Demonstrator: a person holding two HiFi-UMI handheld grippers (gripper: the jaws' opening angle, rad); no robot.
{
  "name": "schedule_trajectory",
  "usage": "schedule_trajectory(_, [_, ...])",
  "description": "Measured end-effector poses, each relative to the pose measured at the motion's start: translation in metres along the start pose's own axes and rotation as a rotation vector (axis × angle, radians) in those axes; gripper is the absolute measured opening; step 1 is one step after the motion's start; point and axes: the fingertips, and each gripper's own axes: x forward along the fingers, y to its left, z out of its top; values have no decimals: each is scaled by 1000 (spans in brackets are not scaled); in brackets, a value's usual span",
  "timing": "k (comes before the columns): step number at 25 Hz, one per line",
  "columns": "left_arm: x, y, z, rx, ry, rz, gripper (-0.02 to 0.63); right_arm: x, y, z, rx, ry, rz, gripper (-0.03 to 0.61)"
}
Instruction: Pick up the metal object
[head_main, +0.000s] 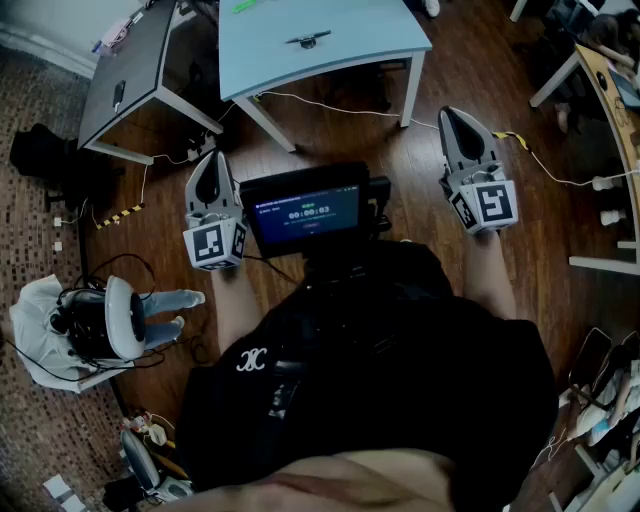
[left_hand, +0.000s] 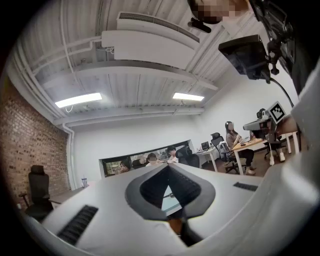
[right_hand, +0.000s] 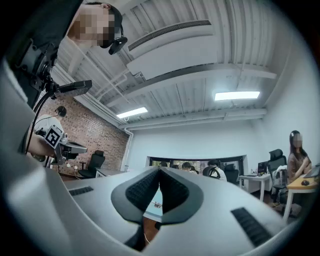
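We hold both tongs raised in front of us and well short of the task's thing. The left gripper (head_main: 210, 160) has its jaws pressed together with nothing between them, as its own view shows (left_hand: 167, 167), and the right gripper (head_main: 455, 114) is likewise closed and empty (right_hand: 160, 170). The metal object (head_main: 307, 40) lies near the middle of the light blue table (head_main: 370, 35), well apart from both grippers. Between the two grippers sits a dark screen (head_main: 305, 212) mounted at our chest. A white cable (head_main: 340, 105) trails over the wooden floor (head_main: 400, 160) in front of the table legs. To the left stands a grey desk (head_main: 130, 60), and nearer to us on the left a headset (head_main: 115, 318) rests on a white seat. The floor turns to patterned carpet (head_main: 40, 110) at the far left. Around us we see a brick wall (right_hand: 95, 132), strip lights (left_hand: 78, 100) on a white ribbed ceiling, and a seated person (left_hand: 232, 145) at a desk.
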Motion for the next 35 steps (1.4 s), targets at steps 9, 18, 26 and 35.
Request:
schedule_trajectory(9, [15,29,-24,-42,33,-11,-3,25,15,-17,-20,26,-8,-11])
schedule_trajectory(18, [88,75,-69,-66,55,-47,-3,135,20,-61,-20,38,39,-11])
schedule_trajectory(26, [152,80,-57,-69,41,-23,-3,189,-26,-77,-7,49,68,-11])
schedule_trajectory(35, [258,83,-47,-44,4,-28,-3,266,-67,-93,-3,71,132,-11])
